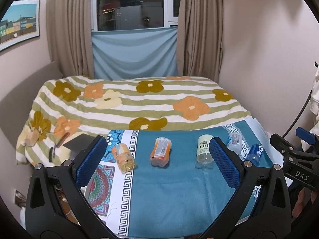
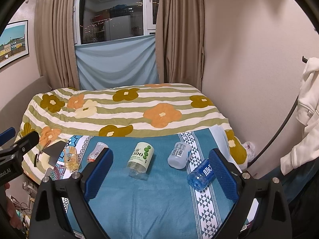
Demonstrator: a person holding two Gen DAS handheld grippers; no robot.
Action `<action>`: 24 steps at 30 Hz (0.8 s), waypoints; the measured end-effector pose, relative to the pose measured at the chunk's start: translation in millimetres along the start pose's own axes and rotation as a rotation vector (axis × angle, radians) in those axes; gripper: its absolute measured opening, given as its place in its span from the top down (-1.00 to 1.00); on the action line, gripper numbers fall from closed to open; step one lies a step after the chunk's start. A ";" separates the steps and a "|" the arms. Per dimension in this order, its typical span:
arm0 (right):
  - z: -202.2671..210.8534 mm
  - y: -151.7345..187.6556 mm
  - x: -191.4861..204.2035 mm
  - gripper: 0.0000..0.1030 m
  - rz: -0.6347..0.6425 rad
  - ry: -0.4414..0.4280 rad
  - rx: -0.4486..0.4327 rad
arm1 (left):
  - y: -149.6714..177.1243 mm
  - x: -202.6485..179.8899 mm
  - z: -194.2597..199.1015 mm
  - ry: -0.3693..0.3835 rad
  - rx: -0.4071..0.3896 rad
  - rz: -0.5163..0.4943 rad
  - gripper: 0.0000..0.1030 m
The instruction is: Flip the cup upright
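Cups [image 2: 141,160]: five lying on blue cloth [image 1: 169,189], none upright.
Left gripper [image 1: 157,157]: jaws apart, empty.
Right gripper [image 2: 159,168]: jaws apart, empty.
Progress: not started.

My right gripper [image 2: 160,171] hangs above the near part of a teal cloth [image 2: 159,199], its blue-padded fingers [image 2: 98,171] spread wide with nothing between them. Five cups lie tipped on the cloth in a row. From left: a yellow cup [image 2: 70,157], an orange cup [image 2: 96,151] partly hidden behind my left finger, a green-dotted cup [image 2: 140,159] in the middle, a grey cup [image 2: 179,155], and a blue cup [image 2: 200,176] just beside my right finger. My left gripper [image 2: 14,153] shows at the left edge. Beyond the cloth lies a flowered blanket [image 2: 127,109], then curtains [image 2: 179,33] and a window [image 2: 113,14].
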State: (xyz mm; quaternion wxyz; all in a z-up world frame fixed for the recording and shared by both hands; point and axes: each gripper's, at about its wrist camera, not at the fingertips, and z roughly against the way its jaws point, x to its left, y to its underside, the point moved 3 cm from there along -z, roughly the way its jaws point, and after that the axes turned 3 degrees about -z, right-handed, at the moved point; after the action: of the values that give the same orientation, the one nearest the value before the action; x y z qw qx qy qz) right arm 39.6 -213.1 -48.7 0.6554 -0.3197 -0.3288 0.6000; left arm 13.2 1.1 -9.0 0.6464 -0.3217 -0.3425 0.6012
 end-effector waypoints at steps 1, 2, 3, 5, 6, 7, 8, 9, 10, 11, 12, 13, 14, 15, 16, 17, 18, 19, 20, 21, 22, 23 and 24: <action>0.1 -0.2 0.1 -0.86 0.000 0.000 0.001 | 0.0 0.0 -0.1 -0.001 -0.001 0.001 -1.00; 0.7 -0.4 0.3 -0.86 0.000 0.001 0.000 | -0.2 -0.2 -0.3 0.000 -0.001 0.002 -1.00; 0.2 -0.3 -0.2 -0.86 0.000 0.001 -0.001 | -0.3 -0.3 -0.3 0.001 0.000 0.001 -1.00; 1.5 -0.2 1.4 -0.86 -0.001 0.001 -0.002 | 0.6 -0.5 -0.3 0.000 0.000 0.001 -1.00; 1.8 -0.2 1.3 -0.86 -0.002 0.001 -0.001 | 0.6 -0.5 -0.1 0.002 0.001 0.000 -1.00; 1.6 0.2 1.0 -0.86 -0.001 0.000 -0.002 | 0.8 0.2 1.5 0.003 0.002 -0.001 -1.00; 2.9 -0.3 2.0 -0.86 0.000 -0.001 -0.001 | 0.7 0.5 2.8 0.003 0.003 -0.003 -1.00; 2.4 0.1 1.7 -0.86 0.001 0.001 -0.001 | 0.3 0.2 4.2 0.004 0.003 -0.006 -1.00; 1.6 0.5 0.9 -0.86 0.001 0.001 -0.002 | 0.4 0.5 5.7 0.005 0.002 -0.007 -1.00; 2.2 0.4 1.2 -0.86 0.001 0.001 -0.002 | 0.3 -0.1 6.0 0.006 0.002 -0.009 -1.00; 2.7 0.1 1.3 -0.86 0.000 0.000 -0.002 | -0.5 -0.6 6.9 0.007 0.002 -0.011 -1.00; 1.6 0.6 0.7 -0.86 -0.001 0.000 -0.002 | -0.7 -0.7 6.7 0.007 0.002 -0.012 -1.00; 1.8 0.5 0.8 -0.86 0.000 0.000 -0.002 | -1.5 -1.1 7.2 0.009 0.001 -0.012 -1.00; 2.8 0.1 1.6 -0.86 0.001 0.000 -0.001 | -2.1 -1.3 7.2 0.011 0.001 -0.012 -1.00; 2.1 0.4 1.9 -0.86 0.000 0.001 -0.002 | -2.0 -2.1 6.2 0.011 0.001 -0.013 -1.00; 2.2 0.4 2.0 -0.86 0.000 -0.001 -0.002 | -2.7 -2.5 6.5 0.011 0.001 -0.014 -1.00; 3.1 -0.1 2.9 -0.86 0.001 -0.002 -0.002 | -3.1 -2.7 6.4 0.012 0.001 -0.014 -1.00; 2.8 0.0 3.8 -0.86 0.001 -0.002 -0.002 | -1.7 -2.2 4.5 0.012 0.002 -0.013 -1.00; 3.0 0.1 3.8 -0.86 0.001 -0.001 -0.002 | -2.3 -2.7 4.6 0.012 0.002 -0.014 -1.00; 3.8 -0.2 4.2 -0.86 0.001 -0.001 -0.002 | -2.1 -2.8 4.7 0.011 0.002 -0.014 -1.00; 2.6 0.3 2.9 -0.86 0.000 -0.002 -0.002 | -1.3 -2.4 4.5 0.011 0.001 -0.013 -1.00; 3.8 -0.3 4.1 -0.86 0.000 -0.003 -0.003 | -1.0 -2.3 4.5 0.011 0.002 -0.013 -1.00; 3.5 0.0 4.6 -0.86 0.000 -0.003 -0.004 | -1.1 -2.5 4.1 0.012 0.004 -0.013 -1.00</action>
State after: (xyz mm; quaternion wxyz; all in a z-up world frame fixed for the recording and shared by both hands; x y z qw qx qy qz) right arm 37.1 -208.5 -46.4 0.6544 -0.3201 -0.3308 0.5999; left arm 10.3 -1.5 -6.0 0.6528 -0.3218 -0.3397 0.5957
